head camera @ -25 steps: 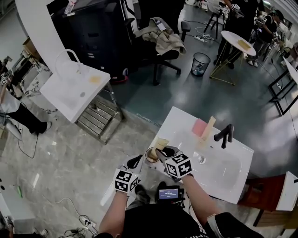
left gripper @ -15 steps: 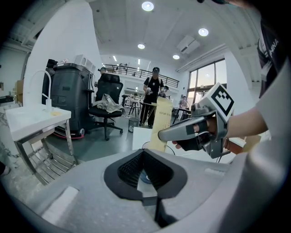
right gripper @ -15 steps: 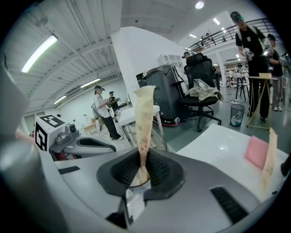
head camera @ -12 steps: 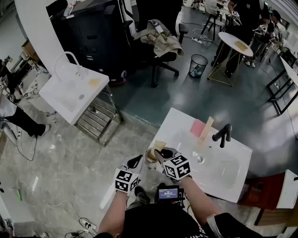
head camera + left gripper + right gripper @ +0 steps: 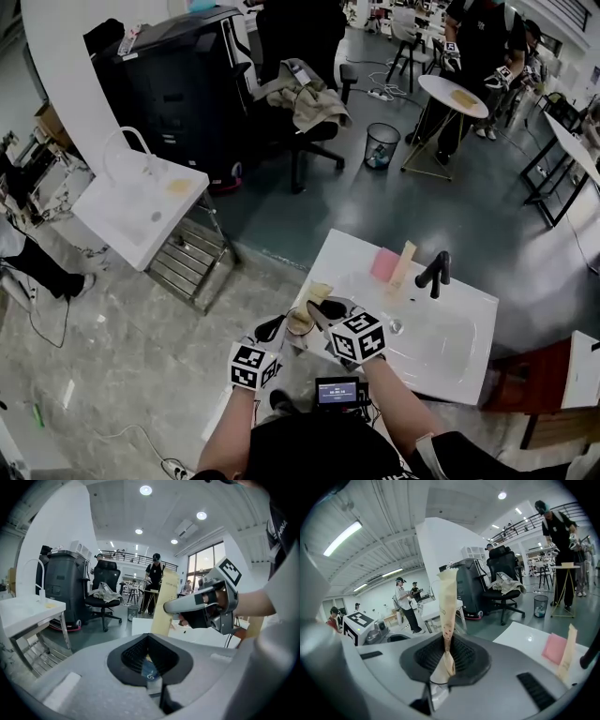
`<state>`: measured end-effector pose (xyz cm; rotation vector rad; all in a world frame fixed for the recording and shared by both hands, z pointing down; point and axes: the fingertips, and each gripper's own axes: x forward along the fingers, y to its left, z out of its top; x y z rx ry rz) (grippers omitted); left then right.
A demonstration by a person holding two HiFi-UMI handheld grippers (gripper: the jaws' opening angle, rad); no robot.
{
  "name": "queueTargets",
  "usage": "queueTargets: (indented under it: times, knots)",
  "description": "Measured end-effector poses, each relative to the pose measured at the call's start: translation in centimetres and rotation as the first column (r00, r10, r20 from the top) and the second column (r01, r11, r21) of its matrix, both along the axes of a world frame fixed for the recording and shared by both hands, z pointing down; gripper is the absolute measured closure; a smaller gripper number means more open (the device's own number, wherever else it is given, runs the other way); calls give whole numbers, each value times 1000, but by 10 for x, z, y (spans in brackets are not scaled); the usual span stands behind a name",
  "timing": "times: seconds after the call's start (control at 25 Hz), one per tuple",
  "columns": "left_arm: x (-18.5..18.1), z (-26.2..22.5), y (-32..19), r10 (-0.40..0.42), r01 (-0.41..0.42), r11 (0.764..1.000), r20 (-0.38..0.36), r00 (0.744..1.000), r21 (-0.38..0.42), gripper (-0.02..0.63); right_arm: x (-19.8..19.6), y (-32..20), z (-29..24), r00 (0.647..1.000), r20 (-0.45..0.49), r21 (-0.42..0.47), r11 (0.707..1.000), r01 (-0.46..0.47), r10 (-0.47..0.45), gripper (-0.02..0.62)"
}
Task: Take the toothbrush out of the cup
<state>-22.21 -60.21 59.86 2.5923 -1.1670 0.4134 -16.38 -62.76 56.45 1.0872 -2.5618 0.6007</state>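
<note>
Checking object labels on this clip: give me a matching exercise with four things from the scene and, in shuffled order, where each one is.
Things:
1. paper-wrapped toothbrush
2. cup
3. pink pad
4. wastebasket

Places:
A. on the floor near the office chair
B. between the jaws of the right gripper
C. on the white sink, beside the black faucet
D. pinched in the jaws of the left gripper

Pairs: 1-B, 2-D, 3-C, 4-A

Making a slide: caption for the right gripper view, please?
Right gripper shut on the wrapped toothbrush, held upright, white sink behind.
</note>
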Motion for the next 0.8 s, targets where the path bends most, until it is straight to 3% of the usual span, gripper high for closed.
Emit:
queueTargets:
  times: [0.48, 0.8]
  knots:
    - [21, -13, -6, 61, -61, 998, -2, 998, 31, 595, 36, -7, -49, 990, 98, 73, 992, -105, 98, 552]
    - [32, -6, -1, 91, -91, 996, 2, 996, 16, 595, 61, 0, -28, 986, 31, 59, 985, -163, 162, 552]
